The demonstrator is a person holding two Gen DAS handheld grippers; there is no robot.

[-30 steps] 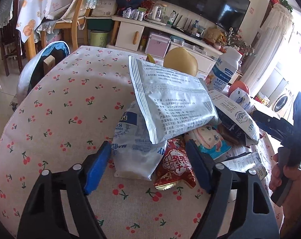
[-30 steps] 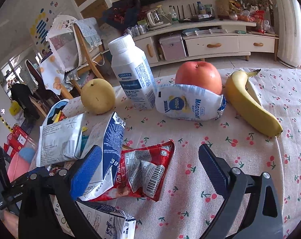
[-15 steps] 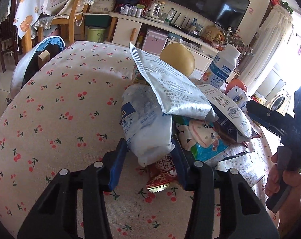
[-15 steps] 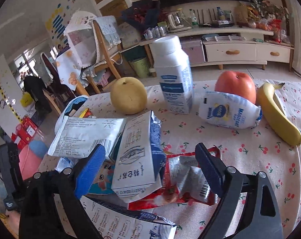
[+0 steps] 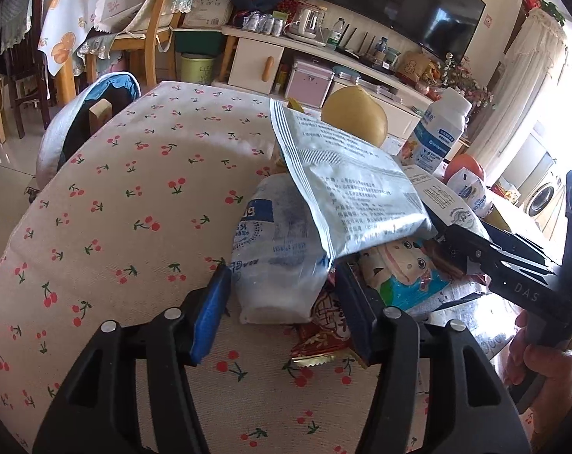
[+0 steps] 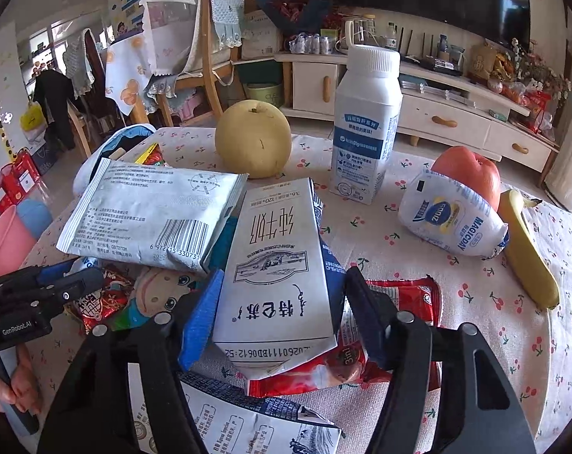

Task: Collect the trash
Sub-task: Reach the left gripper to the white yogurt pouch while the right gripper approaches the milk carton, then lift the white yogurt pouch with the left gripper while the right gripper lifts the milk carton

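A heap of trash lies on the cherry-print tablecloth (image 5: 134, 227). My left gripper (image 5: 282, 310) straddles a clear plastic bag (image 5: 278, 253). Its jaws are opening, and a gap shows at the right pad. A silver-white packet (image 5: 346, 185) lies on top of the bag, and a red snack wrapper (image 5: 323, 325) beneath it. My right gripper (image 6: 282, 314) is closing on a flattened white milk carton (image 6: 274, 265), pads against both its sides. Under the carton lies a red wrapper (image 6: 395, 302). A cartoon-print packet (image 6: 153, 295) sits between the two grippers.
A pear (image 6: 253, 138), a white milk bottle (image 6: 365, 125), an apple (image 6: 471, 170), a banana (image 6: 528, 249) and a white pouch (image 6: 452, 219) stand beyond the heap. Another flattened carton (image 6: 248, 427) lies nearest me. A chair back (image 5: 96, 113) meets the table's far left edge.
The left jaws squeezed the clear bag, then widened again. The right gripper slid left over the milk carton, rolled, and its jaws narrowed onto it.
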